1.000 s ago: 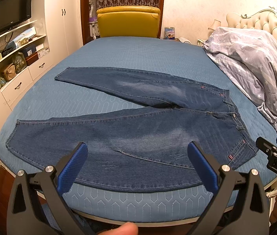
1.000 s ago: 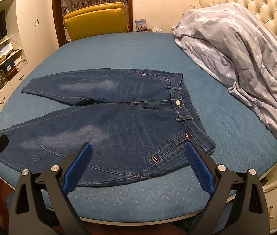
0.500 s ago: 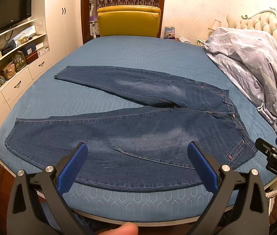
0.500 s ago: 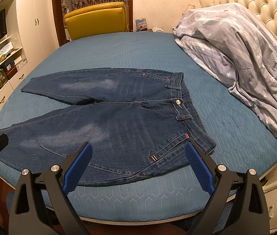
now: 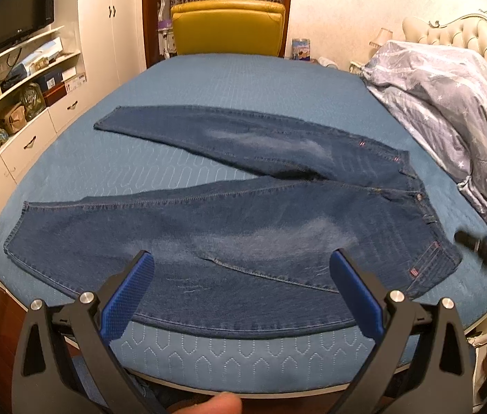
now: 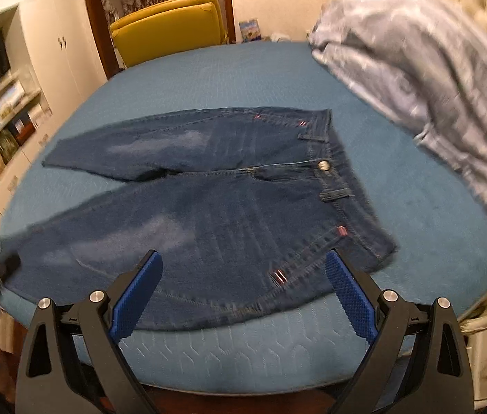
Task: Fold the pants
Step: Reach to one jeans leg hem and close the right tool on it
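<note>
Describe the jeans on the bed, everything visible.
The dark blue denim jeans lie flat and unfolded on the blue quilted bedspread, front up, legs spread in a V toward the left, waistband at right. Faded pale patches mark both thighs; a metal button, belt loops and small pink bar tacks show. The near edge follows the bed's edge. Nothing grips them.

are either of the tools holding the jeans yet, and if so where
Nothing is held. The left tool and right tool are both open with empty jaws, short of the jeans, which lie spread flat on the bed.
</note>
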Tool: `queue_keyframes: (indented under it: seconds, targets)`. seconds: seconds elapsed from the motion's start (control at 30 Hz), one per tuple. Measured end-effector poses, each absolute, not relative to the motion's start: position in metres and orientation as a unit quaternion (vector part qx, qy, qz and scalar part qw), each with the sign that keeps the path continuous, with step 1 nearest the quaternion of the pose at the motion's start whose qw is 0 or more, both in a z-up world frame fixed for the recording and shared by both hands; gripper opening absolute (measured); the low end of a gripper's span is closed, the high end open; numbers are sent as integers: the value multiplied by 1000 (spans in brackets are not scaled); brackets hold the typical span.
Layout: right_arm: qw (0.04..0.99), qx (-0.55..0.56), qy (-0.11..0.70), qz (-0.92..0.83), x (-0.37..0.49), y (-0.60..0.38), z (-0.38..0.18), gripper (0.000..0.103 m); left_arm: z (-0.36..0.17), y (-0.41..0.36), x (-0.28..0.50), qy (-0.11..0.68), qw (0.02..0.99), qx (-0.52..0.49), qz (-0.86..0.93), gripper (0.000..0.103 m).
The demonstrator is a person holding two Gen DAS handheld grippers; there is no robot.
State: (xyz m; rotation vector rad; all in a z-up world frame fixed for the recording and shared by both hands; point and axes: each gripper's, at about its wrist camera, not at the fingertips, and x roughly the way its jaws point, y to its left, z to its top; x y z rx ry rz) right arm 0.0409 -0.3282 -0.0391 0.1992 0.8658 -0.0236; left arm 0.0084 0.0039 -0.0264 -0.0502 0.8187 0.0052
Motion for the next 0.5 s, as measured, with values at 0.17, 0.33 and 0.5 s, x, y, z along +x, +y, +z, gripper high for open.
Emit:
queue_keyframes:
  seconds: [0.17,0.33,0.5]
  targets:
    - [870,100,482,-32,178,-416,-74,92,-48,20,29,424,905,-26,22,102]
    - [836,43,544,-61,309,-484,-117,92,-68,51,51,445,894,-31,54,102]
    - [838,38,538,-85,390,-529,-145,92,-82,88,68,461,881,-44,95,102]
